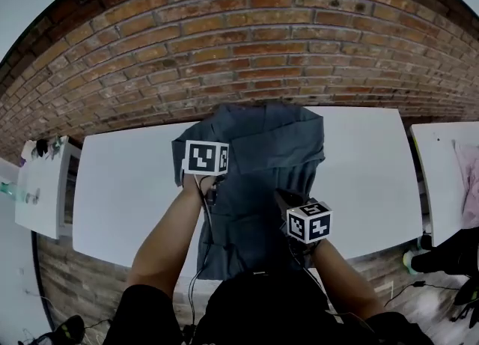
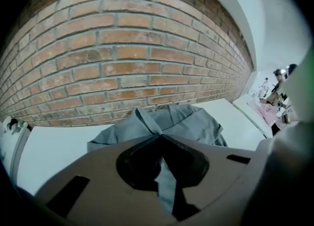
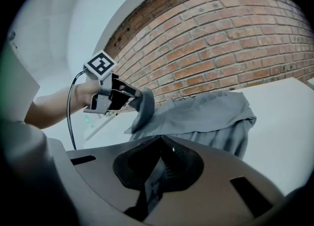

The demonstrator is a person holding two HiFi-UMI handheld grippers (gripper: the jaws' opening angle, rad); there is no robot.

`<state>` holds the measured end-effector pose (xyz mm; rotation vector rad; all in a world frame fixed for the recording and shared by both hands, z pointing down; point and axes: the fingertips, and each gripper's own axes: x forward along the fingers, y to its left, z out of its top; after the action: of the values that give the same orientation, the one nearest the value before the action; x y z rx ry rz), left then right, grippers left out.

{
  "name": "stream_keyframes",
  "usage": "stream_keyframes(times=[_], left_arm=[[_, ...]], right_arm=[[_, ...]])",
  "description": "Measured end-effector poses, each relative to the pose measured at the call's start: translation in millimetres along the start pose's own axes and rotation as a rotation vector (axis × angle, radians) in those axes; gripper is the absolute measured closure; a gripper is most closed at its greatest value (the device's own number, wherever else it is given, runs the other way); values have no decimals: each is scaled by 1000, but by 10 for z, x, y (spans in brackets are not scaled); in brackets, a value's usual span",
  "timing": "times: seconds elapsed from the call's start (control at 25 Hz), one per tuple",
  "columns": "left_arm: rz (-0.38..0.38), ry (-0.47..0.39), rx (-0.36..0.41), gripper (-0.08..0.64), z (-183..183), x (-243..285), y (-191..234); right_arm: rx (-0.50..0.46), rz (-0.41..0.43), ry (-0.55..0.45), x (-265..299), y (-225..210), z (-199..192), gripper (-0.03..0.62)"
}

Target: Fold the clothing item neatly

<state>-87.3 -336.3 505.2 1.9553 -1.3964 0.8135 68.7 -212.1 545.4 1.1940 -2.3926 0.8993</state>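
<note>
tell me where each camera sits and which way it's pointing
Left gripper view: on the left gripper, looking along jaws shut on the grey garment toward the brick wall; only that gripper shows.
Right gripper view: on the right gripper, also shut on the garment, facing across the white table; the left forearm shows.
Head view: on the person's head, looking steeply down at table and garment; both forearms and grippers show.
Shared: right gripper and head views both show the left gripper.
</note>
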Motion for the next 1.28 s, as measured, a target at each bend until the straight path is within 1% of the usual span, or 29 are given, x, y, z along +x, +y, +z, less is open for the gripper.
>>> stream_keyframes(times=[0.24, 0.36, 0.44, 0.48, 0.56, 0.6, 0.68, 0.76, 0.8, 0.84, 0.96, 1.0, 1.08, 1.2, 1.24, 1.28], left_arm=[[-14, 57, 36, 543, -158, 695, -599], [-20, 81, 38, 543, -230, 954, -776], [-53, 104, 38, 541, -288, 1074, -897], [-82, 109, 38, 525, -310, 1111, -973], [-146, 99, 47, 369, -325, 1129, -1135], [-172, 84, 59, 340, -317, 1108, -1205], [-199, 41, 90, 327, -282, 1006, -1288], [-198, -16, 109, 327, -243, 836, -1262], [-187, -50, 109, 330, -228, 732, -1203], [-166, -86, 102, 357, -222, 624, -1113], [-96, -170, 45, 544, -296, 331, -764], [-92, -182, 23, 561, -355, 252, -669], [-116, -194, -7, 562, -497, 119, -544], [-221, -223, -51, 563, -735, -96, -478], [-243, -234, -61, 563, -821, -181, -448], [-244, -240, -58, 563, -916, -265, -402]], right_arm=[[14, -60, 21, -263, -464, -69, 592], [16, -73, 32, -343, -575, -85, 592], [17, -70, 36, -367, -597, -99, 592], [16, -63, 35, -375, -593, -102, 592], [15, -45, 31, -384, -576, -111, 592], [13, -40, 31, -385, -569, -118, 592], [10, -34, 30, -380, -560, -124, 592], [10, -29, 24, -367, -544, -109, 591], [11, -25, 19, -358, -532, -95, 592], [12, -18, 13, -346, -517, -79, 592], [15, 11, -7, -304, -458, -34, 592], [13, 19, -11, -287, -441, -24, 592], [6, 32, -16, -252, -415, -2, 592], [-13, 65, -30, -218, -360, 55, 591], [-22, 76, -33, -212, -343, 65, 592], [-32, 86, -32, -204, -331, 64, 592]])
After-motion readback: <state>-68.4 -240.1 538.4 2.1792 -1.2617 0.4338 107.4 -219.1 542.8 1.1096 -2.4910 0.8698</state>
